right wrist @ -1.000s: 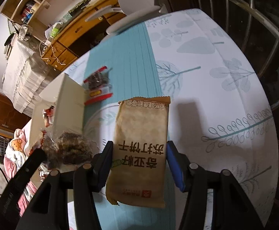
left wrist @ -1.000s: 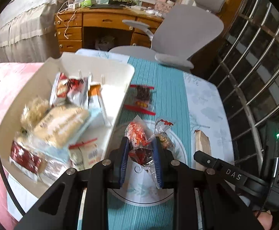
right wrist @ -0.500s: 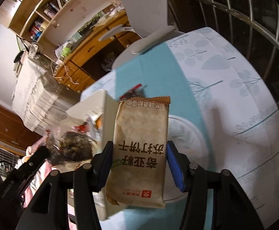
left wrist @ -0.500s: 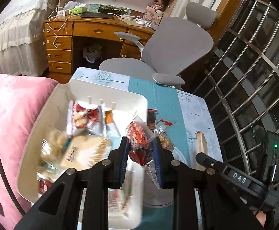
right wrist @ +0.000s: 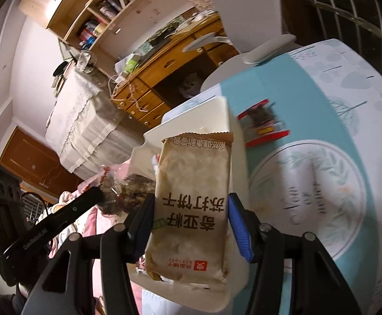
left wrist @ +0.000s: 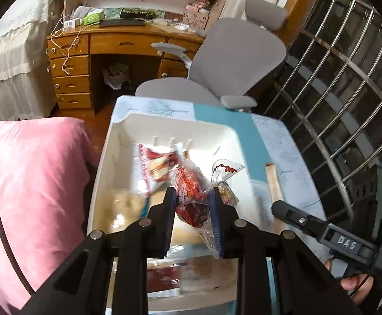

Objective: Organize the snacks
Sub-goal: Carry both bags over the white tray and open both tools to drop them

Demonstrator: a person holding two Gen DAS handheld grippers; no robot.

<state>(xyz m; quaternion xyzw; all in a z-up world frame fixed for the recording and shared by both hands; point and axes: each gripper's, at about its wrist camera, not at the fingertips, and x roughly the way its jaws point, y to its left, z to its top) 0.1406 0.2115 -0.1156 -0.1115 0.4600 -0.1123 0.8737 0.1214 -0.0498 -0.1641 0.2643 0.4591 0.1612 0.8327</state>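
My left gripper (left wrist: 193, 219) is shut on a clear snack bag with red filling (left wrist: 191, 186) and holds it above the white bin (left wrist: 122, 131), which has several snack packs inside. A second clear bag (left wrist: 223, 181) hangs beside it. My right gripper (right wrist: 191, 223) is shut on a tan cracker pack (right wrist: 193, 197), held over the bin's right rim (right wrist: 225, 113). The tan pack also shows edge-on in the left wrist view (left wrist: 272, 181). A red-edged snack packet (right wrist: 263, 126) lies on the tablecloth right of the bin.
The table carries a teal and white cloth (right wrist: 335, 105). A grey office chair (left wrist: 230, 60) stands behind it, a wooden desk (left wrist: 99, 50) further back. A pink cushion (left wrist: 33, 183) lies left of the bin. A metal window grille (left wrist: 348, 78) is on the right.
Both grippers have lifted and moved left with their snacks, from over the tablecloth to over the white bin. The red-edged packet stays on the cloth.
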